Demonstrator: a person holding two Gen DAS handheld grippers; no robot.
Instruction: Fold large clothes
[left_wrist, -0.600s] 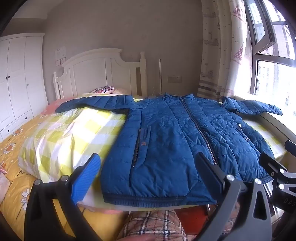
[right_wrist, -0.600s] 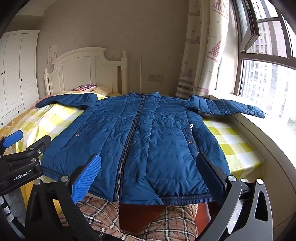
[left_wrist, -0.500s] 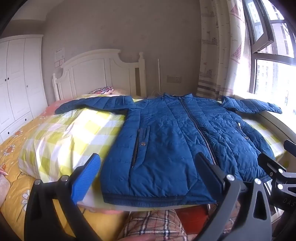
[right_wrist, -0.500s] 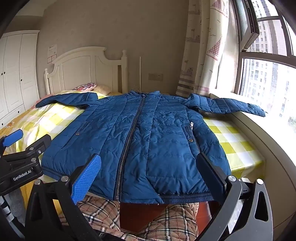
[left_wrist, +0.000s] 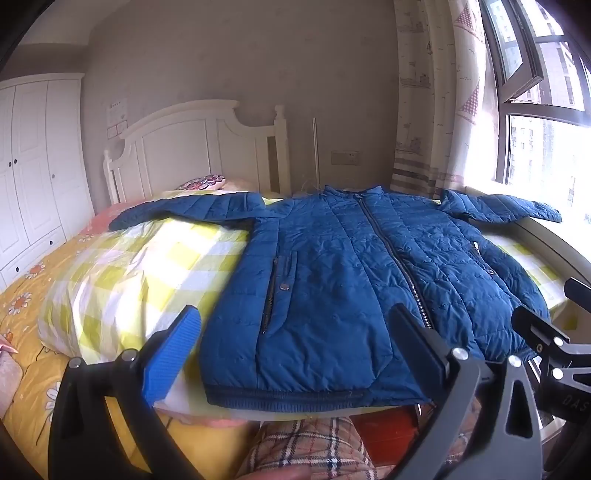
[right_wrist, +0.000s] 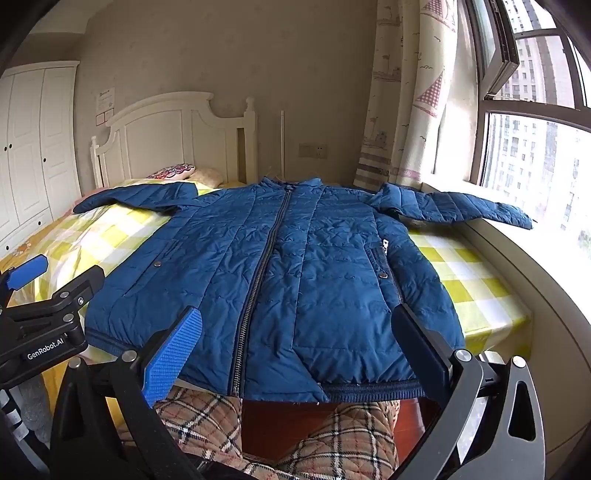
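Clearly, both tools are empty at this moment. The left gripper (left_wrist: 291, 345) holds its fingers wide apart, one with a ribbed blue pad (left_wrist: 168, 360) and one plain black, and between them only the hem of the jacket is seen. The right gripper (right_wrist: 295, 343) is the same — fingers spread wide, nothing between them, hovering just before the near edge of the bed (right_wrist: 480, 280).

The blue jacket (right_wrist: 295, 258) lies flat on its back across the bed, zipper closed, hem hanging a little over the near edge, collar toward the white headboard (right_wrist: 166, 136). Its left sleeve (left_wrist: 192, 210) stretches over the yellow checked quilt (left_wrist: 140, 273); its right sleeve (right_wrist: 454, 208) reaches onto the windowsill.

I judge that folding has not begun: the garment is only spread out. The next move probably calls for taking one sleeve, or one side of the body, and bringing it over the middle.

The jacket is quilted and puffy, with stitched channels, a knitted band at the hem and snap pockets — so it will likely spring back and slip unless the pinch is deep.
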